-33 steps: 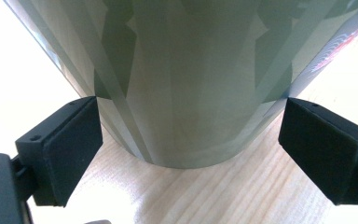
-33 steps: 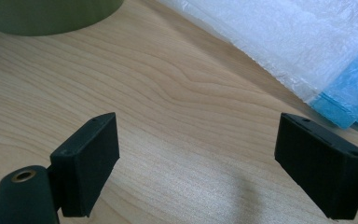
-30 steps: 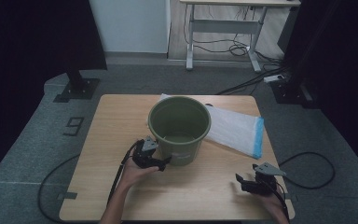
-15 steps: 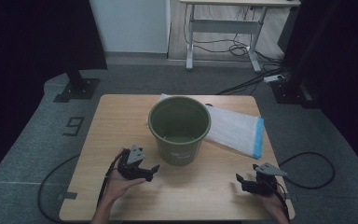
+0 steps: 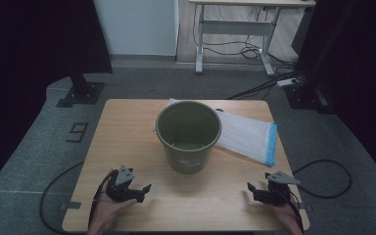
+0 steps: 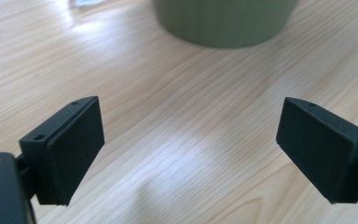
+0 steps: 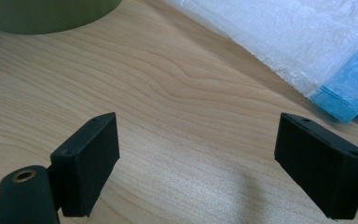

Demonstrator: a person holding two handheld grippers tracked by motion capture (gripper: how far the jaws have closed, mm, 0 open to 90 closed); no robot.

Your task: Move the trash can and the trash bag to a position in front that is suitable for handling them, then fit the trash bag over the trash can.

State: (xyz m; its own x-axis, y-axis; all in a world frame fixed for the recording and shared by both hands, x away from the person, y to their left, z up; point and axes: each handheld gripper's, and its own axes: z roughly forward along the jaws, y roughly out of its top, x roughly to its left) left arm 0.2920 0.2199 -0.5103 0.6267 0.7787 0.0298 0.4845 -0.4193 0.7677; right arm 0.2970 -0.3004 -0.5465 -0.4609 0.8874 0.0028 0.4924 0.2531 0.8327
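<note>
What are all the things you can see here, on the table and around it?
Bucket: one, olive green, upright at the table's middle, nothing visible inside.
Plastic bag: one, white with a blue edge, flat behind and to the right of the bucket.
Table: one, light wood.
Desk: one, white-legged, at the far wall, cables under it.
Stands: two, black, on the grey carpet beyond the table's far corners.
Left gripper: one, black, open, near left edge.
Right gripper: one, black, open, near right corner.
Hands: two, at the near edge.
</note>
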